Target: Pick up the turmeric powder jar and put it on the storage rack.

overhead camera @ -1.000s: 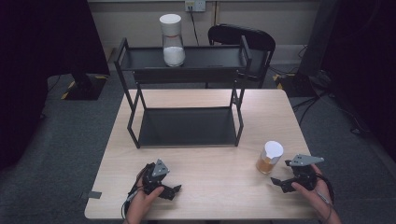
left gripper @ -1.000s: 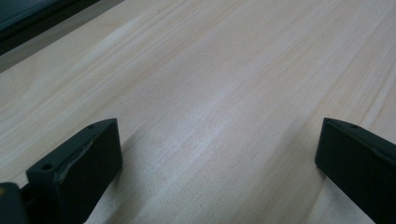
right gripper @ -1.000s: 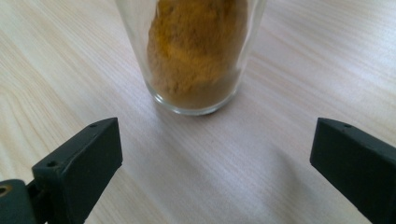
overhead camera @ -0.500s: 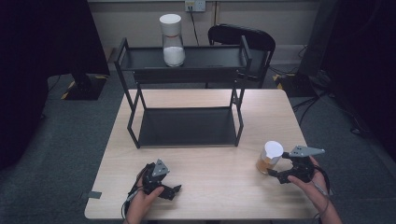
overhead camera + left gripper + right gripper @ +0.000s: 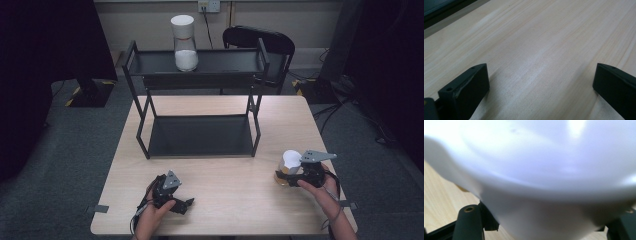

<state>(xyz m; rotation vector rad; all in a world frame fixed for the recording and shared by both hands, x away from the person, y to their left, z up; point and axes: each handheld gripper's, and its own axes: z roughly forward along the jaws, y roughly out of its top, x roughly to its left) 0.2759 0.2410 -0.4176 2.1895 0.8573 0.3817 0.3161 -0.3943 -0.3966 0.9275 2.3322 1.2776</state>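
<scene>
A small jar (image 5: 289, 161) with a white lid and amber contents stands near the table's right front edge. My right gripper (image 5: 285, 176) comes at it from the right. Its jaws have just been closing and now press on the jar's sides. In the right gripper view the white lid (image 5: 536, 170) looms blurred and close above the right gripper (image 5: 546, 226). My left gripper (image 5: 186, 203) rests on the table (image 5: 230, 200) at the front left. In the left gripper view the left gripper (image 5: 540, 85) stands open over bare wood.
A black two-tier rack (image 5: 200, 67) stands across the back half of the table. A tall container (image 5: 184, 42) with a white lid and white contents sits on its top shelf. A black chair (image 5: 272, 42) is behind the table.
The right hand has slid left to the jar, and its jaws have shut around it. The left hand and gripper have not moved.
</scene>
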